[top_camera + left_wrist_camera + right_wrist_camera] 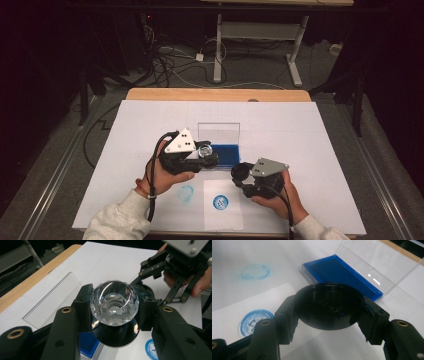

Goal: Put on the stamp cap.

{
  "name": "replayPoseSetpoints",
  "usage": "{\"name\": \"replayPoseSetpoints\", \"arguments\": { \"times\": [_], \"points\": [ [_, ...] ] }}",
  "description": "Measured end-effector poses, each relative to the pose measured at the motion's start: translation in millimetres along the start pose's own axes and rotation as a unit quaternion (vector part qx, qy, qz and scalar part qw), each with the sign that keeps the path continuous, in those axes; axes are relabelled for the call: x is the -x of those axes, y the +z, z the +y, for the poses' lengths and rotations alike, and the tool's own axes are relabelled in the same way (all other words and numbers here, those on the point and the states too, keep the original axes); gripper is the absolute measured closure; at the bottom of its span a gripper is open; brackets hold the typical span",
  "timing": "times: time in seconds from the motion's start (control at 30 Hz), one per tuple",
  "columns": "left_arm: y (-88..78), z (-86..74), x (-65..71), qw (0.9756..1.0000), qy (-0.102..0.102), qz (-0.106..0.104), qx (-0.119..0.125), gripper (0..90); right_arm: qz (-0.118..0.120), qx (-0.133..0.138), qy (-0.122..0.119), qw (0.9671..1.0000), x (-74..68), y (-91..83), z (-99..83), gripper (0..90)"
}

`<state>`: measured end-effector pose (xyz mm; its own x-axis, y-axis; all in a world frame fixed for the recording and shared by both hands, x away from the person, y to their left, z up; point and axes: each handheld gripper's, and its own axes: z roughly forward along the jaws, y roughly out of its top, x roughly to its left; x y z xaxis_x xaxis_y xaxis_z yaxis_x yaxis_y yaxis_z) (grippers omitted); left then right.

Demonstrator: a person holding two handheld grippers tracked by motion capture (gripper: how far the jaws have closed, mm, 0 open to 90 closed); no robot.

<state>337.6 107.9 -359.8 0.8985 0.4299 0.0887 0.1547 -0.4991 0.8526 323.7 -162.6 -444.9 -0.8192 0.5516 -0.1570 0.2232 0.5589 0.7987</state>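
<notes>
Crystal stamp (113, 303) clamped in left gripper (113, 315); right gripper (329, 312) grips black cap (329, 306); ink pad case (342, 273) lies open

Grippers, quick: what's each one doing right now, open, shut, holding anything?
Left gripper: shut on the clear faceted stamp handle, black base below.
Right gripper: shut on the round black cap.

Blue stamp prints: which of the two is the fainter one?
The pale ring on the white sheet, below the left gripper; the darker print sits on the small paper.
</notes>
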Motion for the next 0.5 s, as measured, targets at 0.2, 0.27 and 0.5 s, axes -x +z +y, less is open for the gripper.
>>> {"name": "replayPoseSetpoints", "arguments": {
  "times": [0.2,0.27,0.5],
  "points": [
    [6.6,3.7,3.7,0.9999,0.000,-0.012,0.008,54.3,0.015,0.011,0.001,0.9998,-6.5,12.2,11.4,38.8],
    [9.1,5.2,7.4,0.9998,0.010,-0.013,0.008,54.3,0.018,0.015,0.000,0.9997,-8.3,15.6,14.6,38.8],
    [19.7,7.7,13.4,0.9996,0.012,-0.023,0.007,54.3,0.027,0.031,0.010,0.9991,-12.7,22.6,24.2,38.8]
  ]
}}
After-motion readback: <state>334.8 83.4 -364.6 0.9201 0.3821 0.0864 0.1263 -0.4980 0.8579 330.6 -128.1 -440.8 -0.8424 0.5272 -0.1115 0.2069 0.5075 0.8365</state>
